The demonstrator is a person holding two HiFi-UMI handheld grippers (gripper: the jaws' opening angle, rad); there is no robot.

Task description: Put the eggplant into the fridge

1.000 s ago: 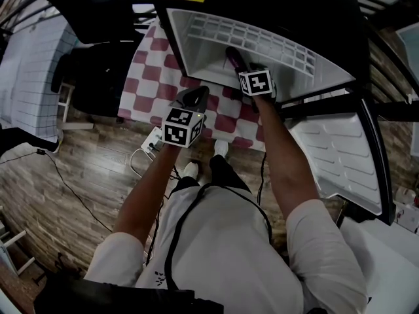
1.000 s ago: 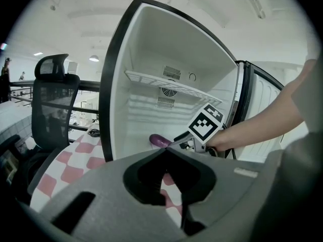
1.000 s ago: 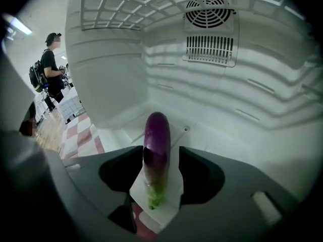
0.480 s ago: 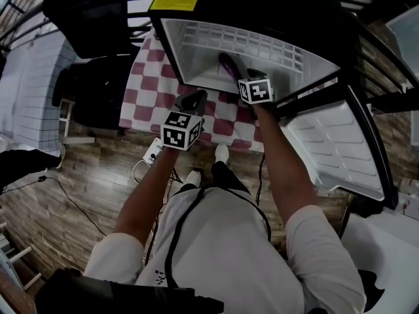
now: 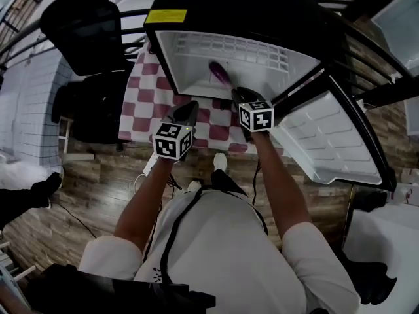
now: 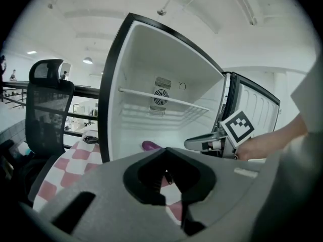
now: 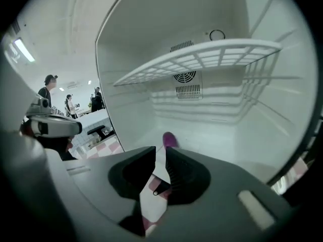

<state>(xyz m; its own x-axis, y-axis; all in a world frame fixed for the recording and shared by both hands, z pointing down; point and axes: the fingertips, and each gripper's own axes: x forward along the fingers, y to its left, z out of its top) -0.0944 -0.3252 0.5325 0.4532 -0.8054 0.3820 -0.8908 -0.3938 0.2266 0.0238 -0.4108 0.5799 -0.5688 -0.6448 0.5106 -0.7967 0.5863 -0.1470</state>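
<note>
The purple eggplant (image 5: 219,72) lies on the floor of the open fridge (image 5: 196,61), under its wire shelf (image 7: 202,57); it also shows as eggplant (image 7: 170,140) and eggplant (image 6: 150,145) in the two gripper views. My right gripper (image 5: 239,101) is outside the fridge's front edge, apart from the eggplant. Its jaws have just been closing and now stand a narrow gap apart with nothing between them (image 7: 160,153). My left gripper (image 5: 186,112) hovers over the checkered cloth left of the fridge opening, its tips together and empty (image 6: 166,151).
The fridge door (image 5: 334,142) hangs open to the right. A red-and-white checkered cloth (image 5: 147,103) covers the table beneath the fridge. A black office chair (image 5: 91,31) stands at the left. The wooden floor and a power strip (image 5: 152,162) lie below.
The right gripper has drawn back out of the fridge toward me and risen, leaving the eggplant lying inside. The left gripper has lifted slightly.
</note>
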